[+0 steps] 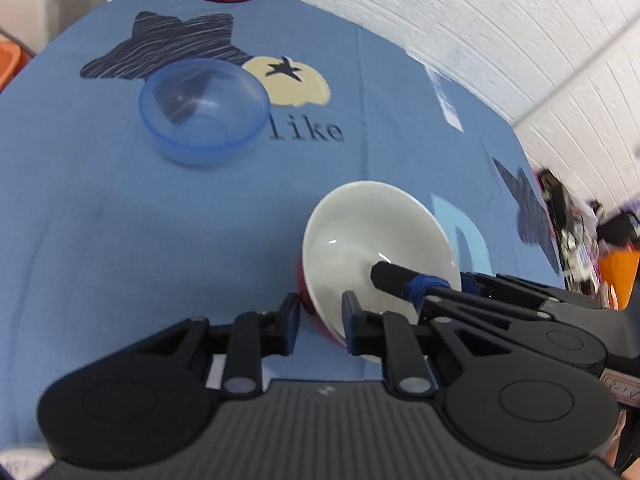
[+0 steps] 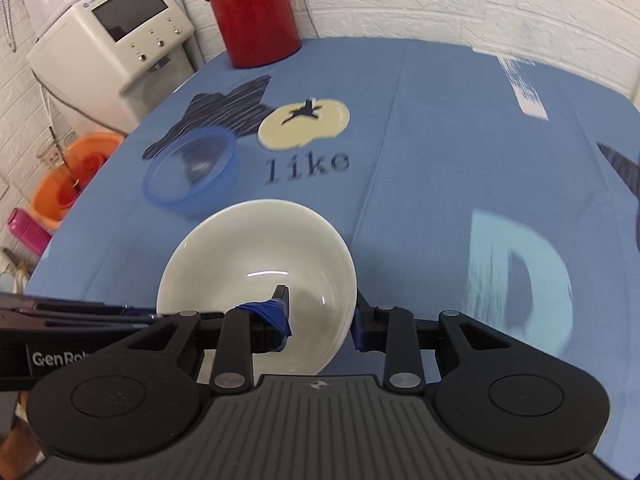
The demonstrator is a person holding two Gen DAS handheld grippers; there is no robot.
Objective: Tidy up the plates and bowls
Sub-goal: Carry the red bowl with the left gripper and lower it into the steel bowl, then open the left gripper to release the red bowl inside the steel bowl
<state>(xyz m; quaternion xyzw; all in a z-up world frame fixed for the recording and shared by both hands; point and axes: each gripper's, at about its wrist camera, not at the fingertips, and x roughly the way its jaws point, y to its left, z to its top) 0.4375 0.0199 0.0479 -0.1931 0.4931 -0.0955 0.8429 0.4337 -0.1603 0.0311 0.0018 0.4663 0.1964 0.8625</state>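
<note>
A white bowl (image 1: 372, 236) with a red outside hangs tilted above the blue tablecloth (image 1: 100, 232). My left gripper (image 1: 320, 320) is shut on its near rim, one finger inside and one against the red outside. My right gripper (image 2: 320, 316) is shut on the same white bowl (image 2: 256, 252), its tape-wrapped finger (image 2: 276, 312) inside and the other outside. In the left wrist view the right gripper (image 1: 420, 276) reaches in from the right. A translucent blue bowl (image 1: 204, 112) sits upright and empty farther back, also in the right wrist view as the blue bowl (image 2: 192, 168).
A red jug (image 2: 256, 12) stands at the table's far edge by the white brick wall. Left of the table are a white appliance (image 2: 112, 40), an orange basin (image 2: 68, 176) and a pink item (image 2: 28, 232). Cluttered objects (image 1: 580, 232) lie beyond the right edge.
</note>
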